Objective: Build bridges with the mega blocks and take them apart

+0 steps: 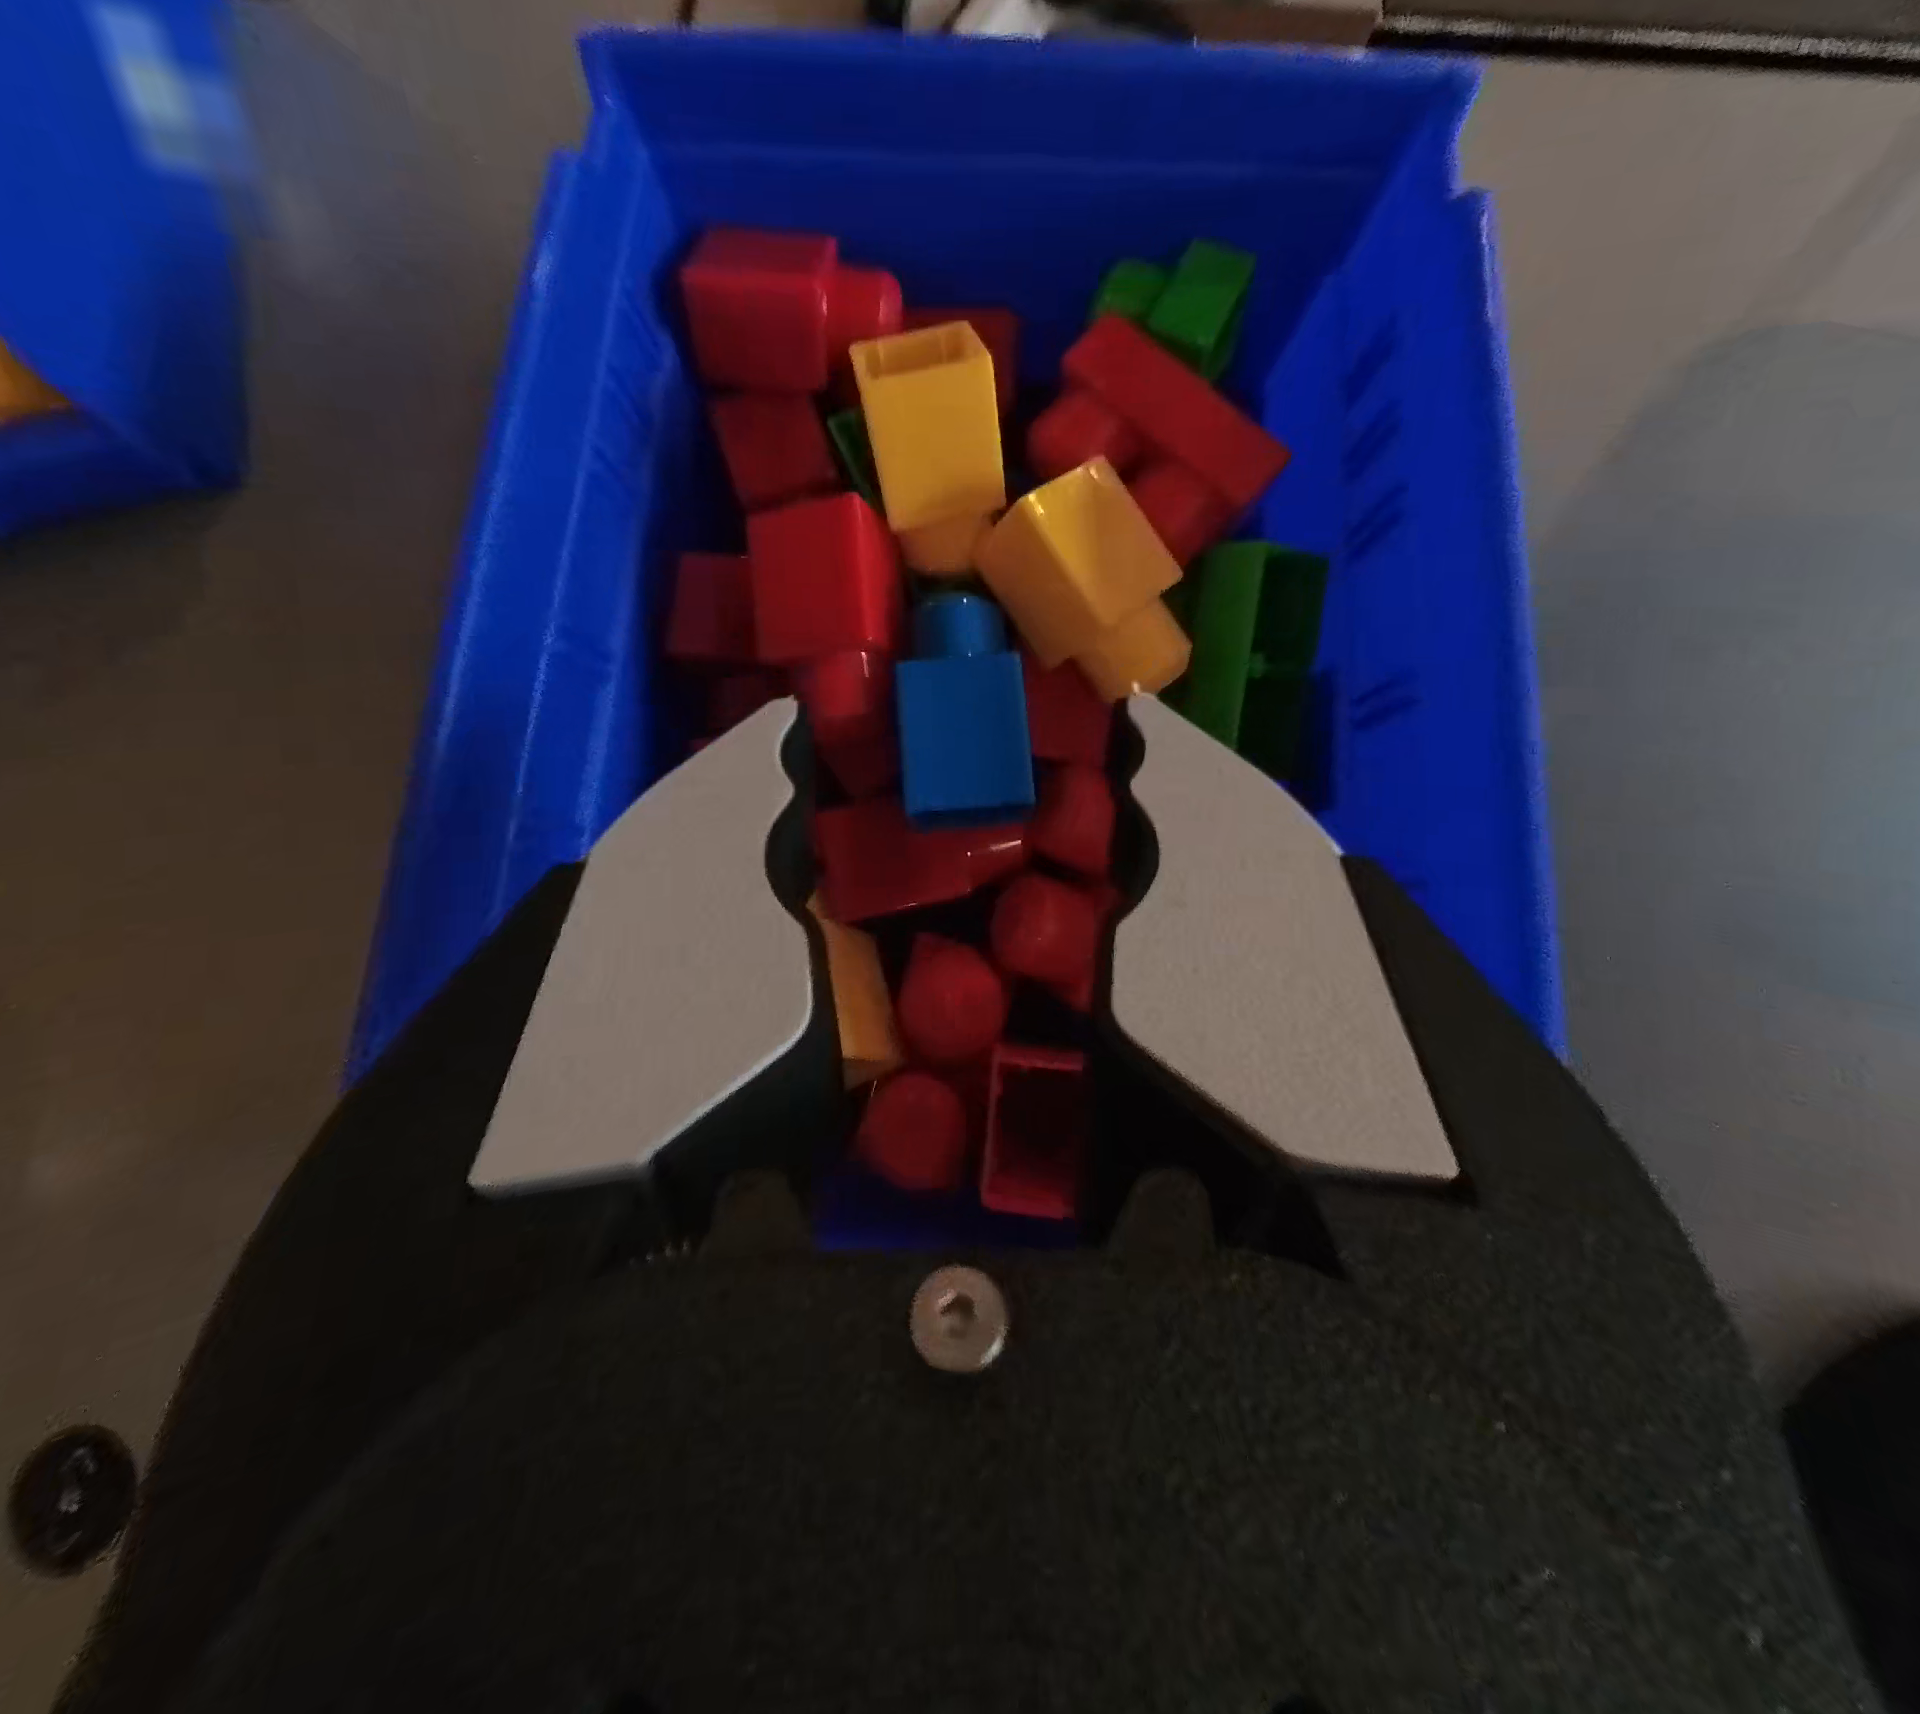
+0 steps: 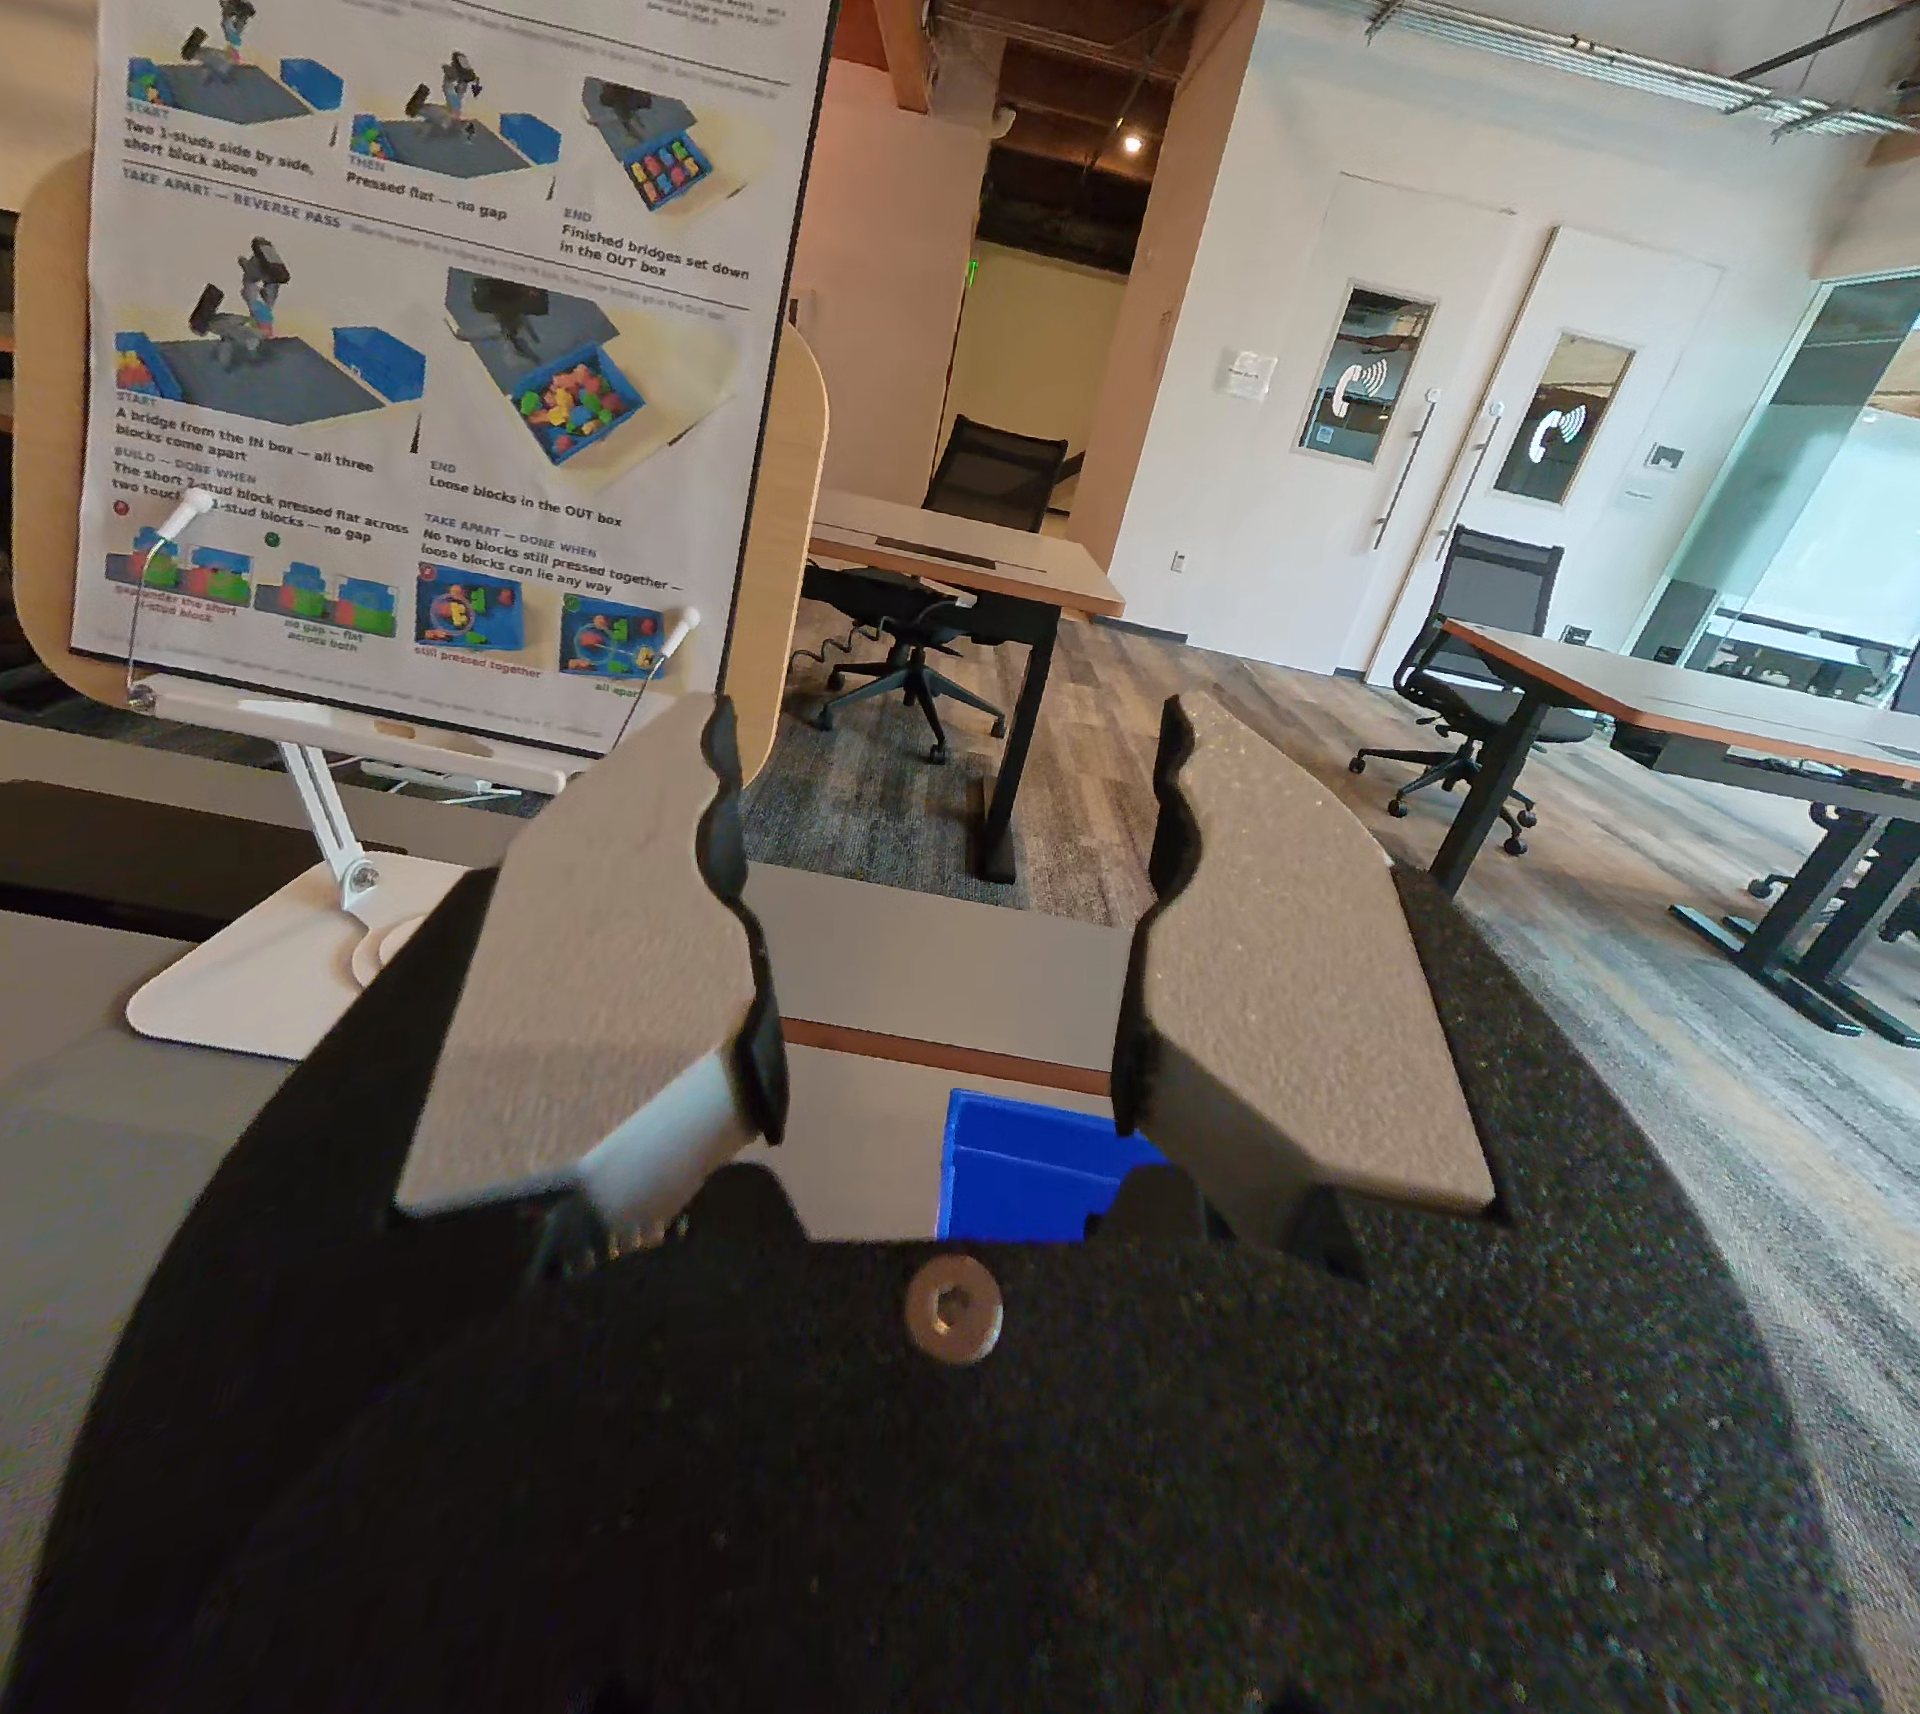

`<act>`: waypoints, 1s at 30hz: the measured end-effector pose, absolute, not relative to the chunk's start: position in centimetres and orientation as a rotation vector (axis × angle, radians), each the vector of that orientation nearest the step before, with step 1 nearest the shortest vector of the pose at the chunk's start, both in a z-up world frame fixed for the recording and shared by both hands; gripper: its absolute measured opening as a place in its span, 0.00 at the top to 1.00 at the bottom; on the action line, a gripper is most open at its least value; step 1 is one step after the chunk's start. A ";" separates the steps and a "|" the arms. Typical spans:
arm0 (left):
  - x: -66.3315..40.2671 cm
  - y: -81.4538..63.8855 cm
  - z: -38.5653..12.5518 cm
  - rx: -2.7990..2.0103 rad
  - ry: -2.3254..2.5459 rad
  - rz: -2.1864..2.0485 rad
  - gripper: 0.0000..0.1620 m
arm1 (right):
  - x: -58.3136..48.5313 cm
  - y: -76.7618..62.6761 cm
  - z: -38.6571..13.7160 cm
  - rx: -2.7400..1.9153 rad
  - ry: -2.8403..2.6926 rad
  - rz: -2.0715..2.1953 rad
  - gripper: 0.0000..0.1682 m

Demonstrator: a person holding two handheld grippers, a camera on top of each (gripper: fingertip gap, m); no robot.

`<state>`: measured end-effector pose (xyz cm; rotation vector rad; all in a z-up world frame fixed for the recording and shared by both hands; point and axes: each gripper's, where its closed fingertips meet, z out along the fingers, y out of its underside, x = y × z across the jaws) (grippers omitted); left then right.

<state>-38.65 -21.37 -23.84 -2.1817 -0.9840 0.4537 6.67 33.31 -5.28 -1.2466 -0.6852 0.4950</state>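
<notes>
A blue bin (image 1: 1455, 584) lay under the left gripper (image 1: 961, 708), heaped with loose red, yellow and green blocks. The left fingers (image 1: 665, 926) stood spread and empty, and a single blue block (image 1: 961, 745) rested on the heap between their tips. The right gripper (image 2: 951, 719) hung spread and empty, an instruction sheet (image 2: 436, 230) ahead to its left and a second blue bin (image 2: 1029, 1165) low between its fingers.

This is an open-plan office. The right wrist view shows long desks (image 2: 1704, 719) with black swivel chairs (image 2: 1475, 688) on grey carpet (image 2: 1226, 729). Behind them stand two phone-booth doors (image 2: 1455, 376) and a glass-walled room (image 2: 1839, 469).
</notes>
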 end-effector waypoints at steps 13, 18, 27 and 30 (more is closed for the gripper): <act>-39.2 -20.8 -28.7 -2.404 -0.951 0.406 0.67 | 6.2 33.2 -5.6 -1.252 -0.700 0.482 0.55; -39.6 -21.1 -29.6 -2.436 -0.952 0.428 0.68 | 6.2 33.3 -5.6 -1.253 -0.700 0.482 0.55; -39.2 -20.8 -27.6 -2.355 -0.913 0.416 0.79 | 5.7 32.9 -5.7 -1.252 -0.723 0.482 0.55; -38.8 -19.5 -24.0 -2.213 -0.840 0.444 0.79 | 5.2 32.4 -5.9 -1.254 -0.755 0.495 0.55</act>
